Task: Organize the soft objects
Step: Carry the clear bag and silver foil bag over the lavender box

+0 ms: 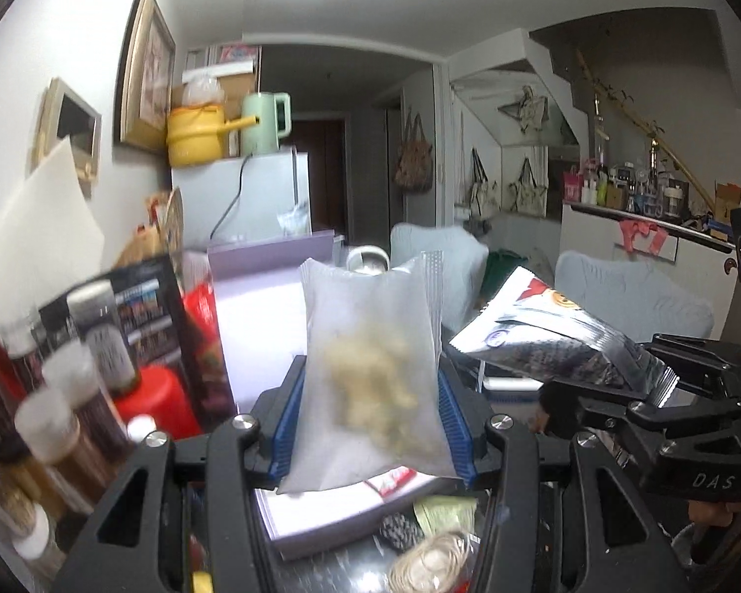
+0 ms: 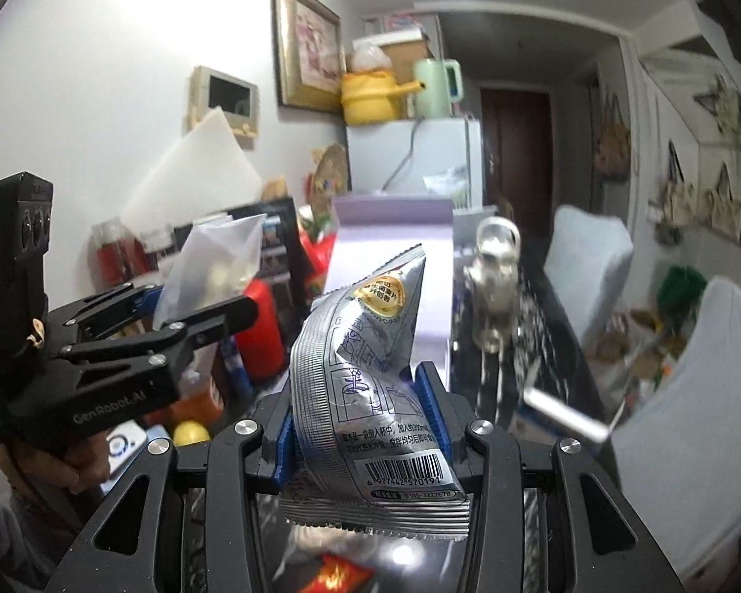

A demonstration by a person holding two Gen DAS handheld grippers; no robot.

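Note:
My left gripper (image 1: 370,415) is shut on a translucent white pouch (image 1: 370,370) with pale lumpy contents, held upright above the table. It also shows in the right wrist view (image 2: 217,267), at the left, in the left gripper (image 2: 192,316). My right gripper (image 2: 358,420) is shut on a silver foil snack packet (image 2: 365,385) with a barcode and a gold sticker. In the left wrist view the same packet (image 1: 543,336) sticks out of the right gripper (image 1: 632,390) at the right.
A lilac open box (image 1: 267,306) stands ahead on the dark table. Spice jars (image 1: 74,395) and a red canister (image 1: 158,400) crowd the left. A metal teapot (image 2: 494,276) stands at the right, pale chairs (image 2: 588,267) beyond. Small packets and a rubber-band coil (image 1: 430,558) lie below.

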